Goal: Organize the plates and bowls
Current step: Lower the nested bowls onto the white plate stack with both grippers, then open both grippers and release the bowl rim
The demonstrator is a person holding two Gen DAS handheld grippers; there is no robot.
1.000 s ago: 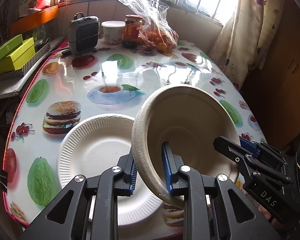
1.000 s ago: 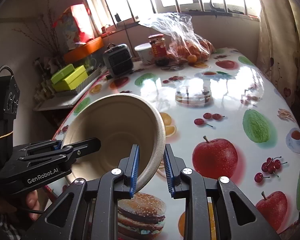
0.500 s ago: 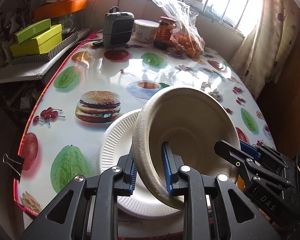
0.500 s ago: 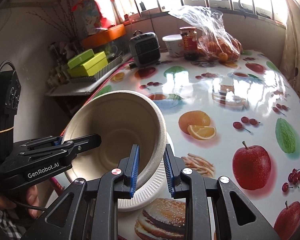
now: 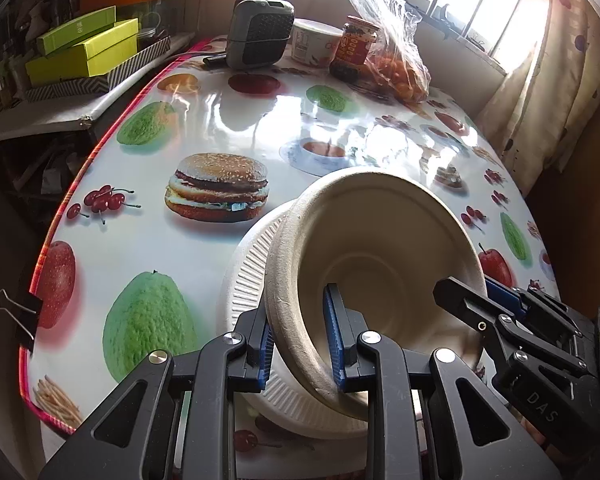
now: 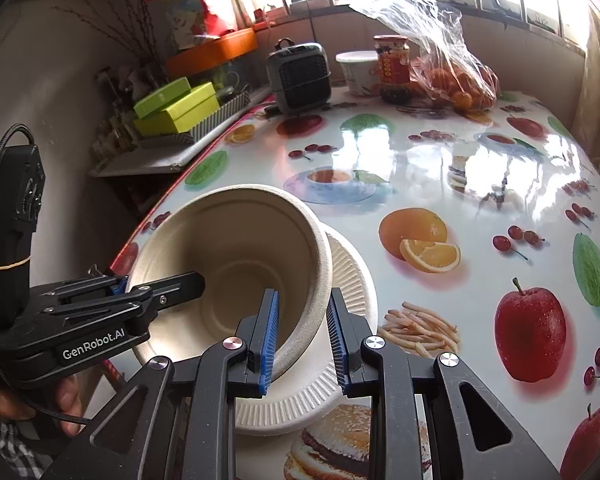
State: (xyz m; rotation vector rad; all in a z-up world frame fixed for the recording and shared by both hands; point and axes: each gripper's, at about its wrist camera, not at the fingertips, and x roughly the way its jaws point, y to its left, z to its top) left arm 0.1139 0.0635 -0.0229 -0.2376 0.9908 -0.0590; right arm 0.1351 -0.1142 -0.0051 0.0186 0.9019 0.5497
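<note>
Both grippers clamp opposite rims of one beige pulp bowl [image 5: 380,248], tilted over the white ribbed paper plate [image 5: 246,276] at the surface's [image 5: 204,112] 6 o'clock edge. The left gripper [image 5: 300,336] has its blue pads nearly closed on the bowl's near wall; the right gripper [image 6: 302,336] pinches the opposite rim the same way. "GenRobot.AI" reads on the left gripper's side in the right wrist view; "DAS" shows on the right gripper in the left wrist view. At 12 o'clock stand a small heater [image 5: 260,36], a white tub [image 5: 316,42] and a red-labelled jar [image 5: 354,50], its print unreadable.
</note>
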